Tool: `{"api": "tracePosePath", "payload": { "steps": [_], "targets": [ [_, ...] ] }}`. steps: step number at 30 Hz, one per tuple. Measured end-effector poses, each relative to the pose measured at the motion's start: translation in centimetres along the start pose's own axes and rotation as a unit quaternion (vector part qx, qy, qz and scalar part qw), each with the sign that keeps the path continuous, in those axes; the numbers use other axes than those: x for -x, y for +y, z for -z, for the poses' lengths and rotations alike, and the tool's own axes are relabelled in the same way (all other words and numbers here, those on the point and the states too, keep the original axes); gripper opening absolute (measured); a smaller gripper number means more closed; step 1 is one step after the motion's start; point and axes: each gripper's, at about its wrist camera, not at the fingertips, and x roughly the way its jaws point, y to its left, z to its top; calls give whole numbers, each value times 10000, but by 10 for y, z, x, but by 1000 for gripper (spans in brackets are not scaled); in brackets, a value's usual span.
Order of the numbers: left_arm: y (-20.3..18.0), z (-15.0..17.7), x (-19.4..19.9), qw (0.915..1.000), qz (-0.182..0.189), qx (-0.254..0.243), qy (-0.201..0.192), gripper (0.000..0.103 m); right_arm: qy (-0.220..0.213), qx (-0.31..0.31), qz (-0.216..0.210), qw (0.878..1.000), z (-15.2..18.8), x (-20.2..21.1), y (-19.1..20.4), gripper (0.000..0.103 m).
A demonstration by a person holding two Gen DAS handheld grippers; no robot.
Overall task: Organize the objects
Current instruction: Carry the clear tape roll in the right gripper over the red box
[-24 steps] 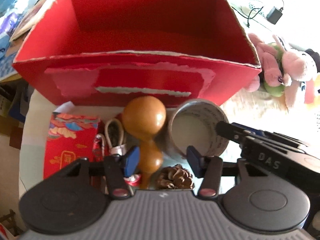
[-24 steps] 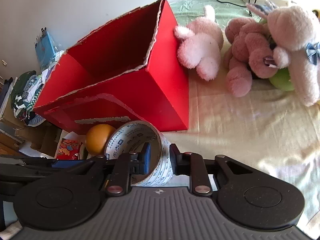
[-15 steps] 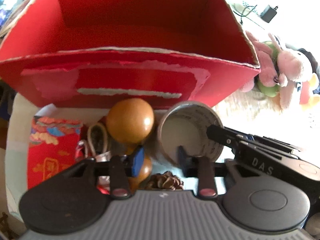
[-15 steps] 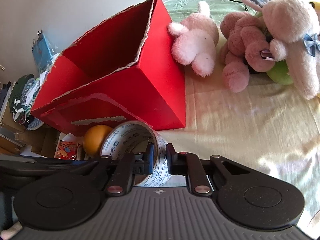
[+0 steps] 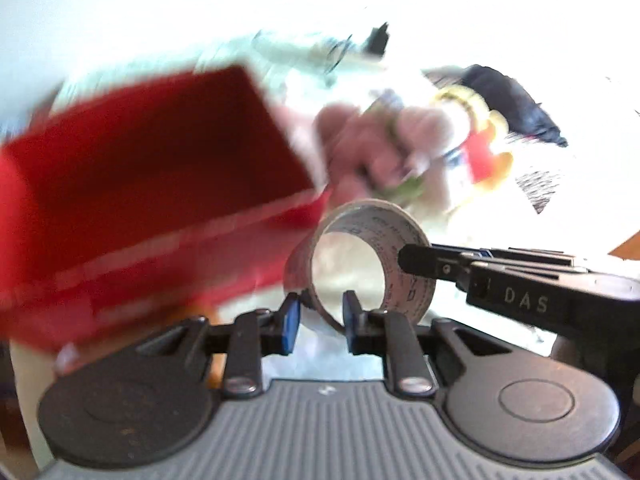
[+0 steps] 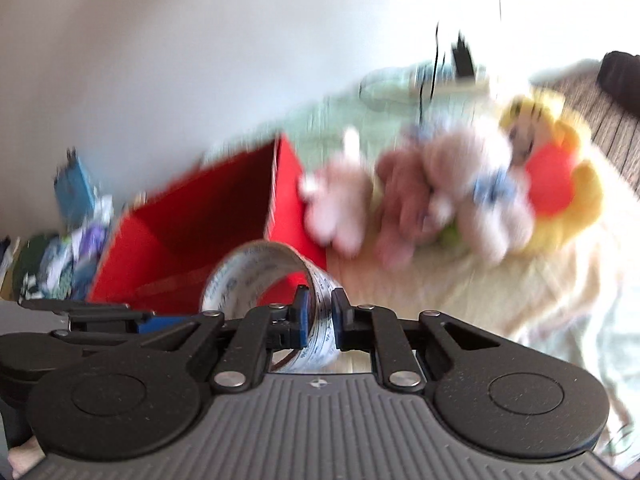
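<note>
Lifted now, printed white tape roll [image 6: 256, 276] hangs pinched by right gripper [image 6: 320, 312] and left gripper [image 5: 318, 314], near torn red cardboard box [image 5: 152, 184], ready for boxing.

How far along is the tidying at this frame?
Nothing looks stowed yet: the visible part of the red box shows nothing inside. In hand: both grippers pinch the tape roll, right gripper on its wall, left gripper on its near edge, roll in front of the box. Left: dropping it in; plush toys remain outside.
</note>
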Motion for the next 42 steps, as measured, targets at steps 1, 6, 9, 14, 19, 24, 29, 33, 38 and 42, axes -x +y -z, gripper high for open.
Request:
{"api": "tracePosePath", "payload": {
  "steps": [1, 6, 9, 14, 19, 24, 29, 33, 38, 42],
  "targets": [
    [7, -11, 3, 9999, 112, -24, 0, 18, -156, 13, 20, 9999, -7, 6, 5, 14],
    [32, -37, 45, 9965, 577, -19, -609, 18, -922, 382, 49, 9950, -38, 26, 37, 14],
    [52, -47, 69, 9926, 800, 130, -908, 18, -1035, 602, 1, 9928, -54, 15, 57, 14],
    [81, -66, 55, 9932, 380, 318, -1050, 17, -597, 1007, -119, 9930, -73, -41, 85, 13],
    [136, -78, 21, 9960, -51, 680, -578, 16, 230, 1196, 60, 9925, -73, -113, 95, 11],
    [174, -87, -43, 9932, -5, 1162, 23, 16, 982, 1328, 376, 9855, -68, -167, 92, 10],
    [185, -78, -81, 9887, -59, 1445, 390, 16, 1210, 1572, 551, 9786, -62, -189, 100, 13],
    [182, -79, -84, 9899, -162, 1349, 396, 17, 1207, 1603, 494, 9784, -63, -196, 99, 13],
    [178, -80, -81, 9933, -323, 1075, 282, 30, 998, 1194, 160, 9877, -72, -186, 88, 21],
    [184, -73, -71, 9937, -685, 875, 155, 34, 784, 1192, -126, 9897, -74, -162, 91, 22]
  ]
}}
